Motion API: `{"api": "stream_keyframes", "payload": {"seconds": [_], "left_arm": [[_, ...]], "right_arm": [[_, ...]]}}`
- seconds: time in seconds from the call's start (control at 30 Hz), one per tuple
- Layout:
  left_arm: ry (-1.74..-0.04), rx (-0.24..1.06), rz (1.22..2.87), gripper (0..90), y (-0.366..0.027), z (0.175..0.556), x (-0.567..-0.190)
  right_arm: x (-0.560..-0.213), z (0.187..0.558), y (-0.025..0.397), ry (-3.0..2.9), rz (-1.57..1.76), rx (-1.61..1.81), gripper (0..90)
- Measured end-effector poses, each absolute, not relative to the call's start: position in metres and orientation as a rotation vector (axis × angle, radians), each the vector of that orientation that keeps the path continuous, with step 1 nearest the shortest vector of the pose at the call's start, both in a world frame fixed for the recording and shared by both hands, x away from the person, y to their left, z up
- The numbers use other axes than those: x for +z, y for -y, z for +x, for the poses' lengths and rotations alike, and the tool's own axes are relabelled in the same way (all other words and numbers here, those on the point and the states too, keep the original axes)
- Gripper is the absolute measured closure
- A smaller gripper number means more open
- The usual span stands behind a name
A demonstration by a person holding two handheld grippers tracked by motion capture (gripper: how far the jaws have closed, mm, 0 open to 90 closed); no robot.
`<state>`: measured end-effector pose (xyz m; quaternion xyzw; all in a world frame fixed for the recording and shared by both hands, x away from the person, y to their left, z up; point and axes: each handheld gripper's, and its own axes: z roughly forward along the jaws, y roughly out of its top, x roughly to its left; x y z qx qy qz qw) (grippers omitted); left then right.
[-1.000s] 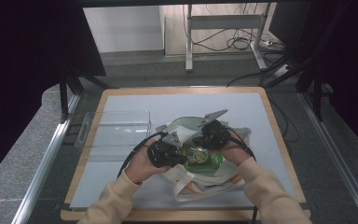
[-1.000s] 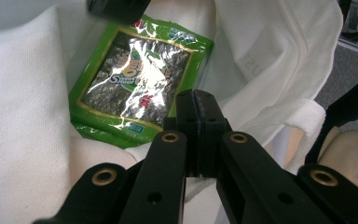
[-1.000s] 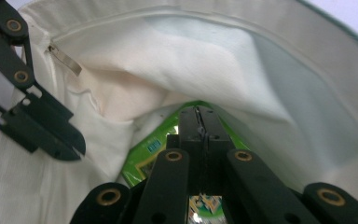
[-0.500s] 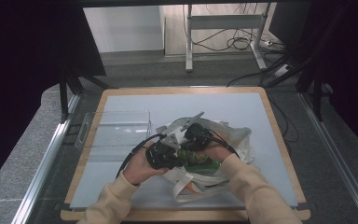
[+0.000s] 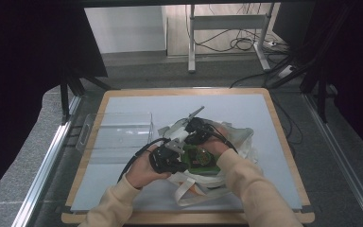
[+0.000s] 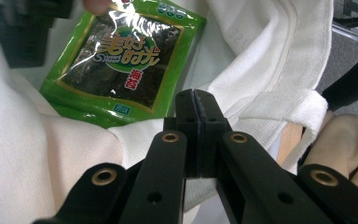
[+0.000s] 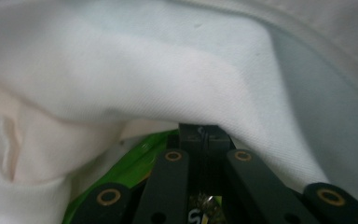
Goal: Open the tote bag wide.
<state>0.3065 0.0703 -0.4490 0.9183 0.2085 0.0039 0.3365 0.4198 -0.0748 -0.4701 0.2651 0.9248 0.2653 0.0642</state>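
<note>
Green seaweed packet [image 6: 121,65] beyond left gripper [image 6: 196,100]

Green snack packet [image 6: 121,65], white cloth bag [image 6: 261,60].

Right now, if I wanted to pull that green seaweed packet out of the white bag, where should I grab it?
Probably the flat sealed edge of the seaweed packet nearest the bag opening, coming in level from the open side: it lies flat on the cloth, thin enough to pinch.

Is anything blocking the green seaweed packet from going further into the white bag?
Yes. A fold of the white bag drapes right over the right gripper holding the seaweed packet; the left gripper pinches the bag's edge.
</note>
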Motion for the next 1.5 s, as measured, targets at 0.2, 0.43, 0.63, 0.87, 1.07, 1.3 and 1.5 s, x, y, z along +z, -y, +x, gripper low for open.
{"api": "stream_keyframes", "payload": {"seconds": [0.2,0.43,0.63,0.87,1.07,1.3,1.5], "left_arm": [[-0.538,0.003,2.401,90.0,-0.07,0.306,-0.45],[-0.541,0.002,2.392,90.0,-0.073,0.306,-0.449],[-0.549,0.001,2.388,90.0,-0.074,0.307,-0.45],[-0.55,-0.001,2.392,90.0,-0.074,0.306,-0.45],[-0.558,-0.003,2.398,90.0,-0.077,0.308,-0.452],[-0.555,0.004,2.407,90.0,-0.076,0.307,-0.452],[-0.557,-0.002,2.412,90.0,-0.078,0.307,-0.453]], "right_arm": [[-0.473,0.429,0.071,-2.795,0.862,0.788,88.7],[-0.47,0.422,0.073,-2.825,0.838,0.772,88.2],[-0.457,0.403,0.075,-2.83,0.759,0.83,87.4],[-0.456,0.408,0.069,-2.826,0.764,0.862,87.4],[-0.46,0.418,0.056,-2.839,0.801,0.84,88.0],[-0.464,0.423,0.051,-2.828,0.824,0.809,88.7],[-0.446,0.403,0.065,-2.798,0.754,0.803,88.8]]}}
